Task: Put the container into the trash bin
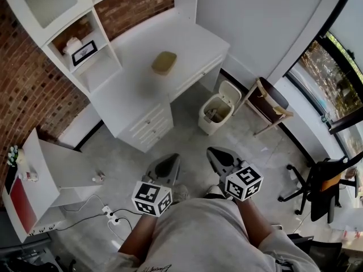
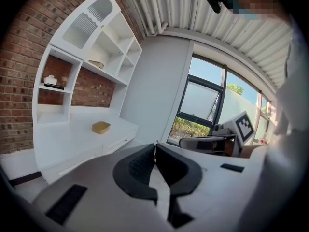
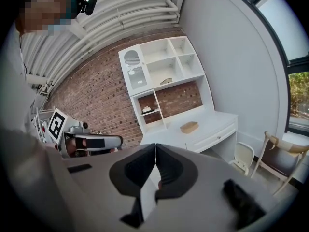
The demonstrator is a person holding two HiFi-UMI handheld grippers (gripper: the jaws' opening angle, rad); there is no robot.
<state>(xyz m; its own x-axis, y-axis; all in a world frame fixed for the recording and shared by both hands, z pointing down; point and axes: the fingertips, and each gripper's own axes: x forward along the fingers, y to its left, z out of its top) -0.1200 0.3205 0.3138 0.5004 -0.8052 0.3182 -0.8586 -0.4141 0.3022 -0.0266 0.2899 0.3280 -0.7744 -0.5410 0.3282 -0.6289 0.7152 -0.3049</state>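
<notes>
Seen from above, we hold two grippers low in front of us, well apart from the desk. The left gripper has its jaws pressed together on nothing, and its own view shows the dark pads meeting tip to tip. At about 12 o'clock from it, the tan container sits alone on the white desk, above the drawers. At about 1 o'clock, on the floor just beside the desk's right end, stands the cream trash bin with its lid up. The right gripper is likewise closed and empty.

We judge this to be the approach. To do it well, we should close in on the desk and spread one gripper's jaws before they reach the container. We then pinch its wall firmly and carry it level to the bin's open mouth.

No brand or wording is readable. The marker cubes bear only black-and-white squares. A framed card on the shelf at 10 o'clock is too small to read.
</notes>
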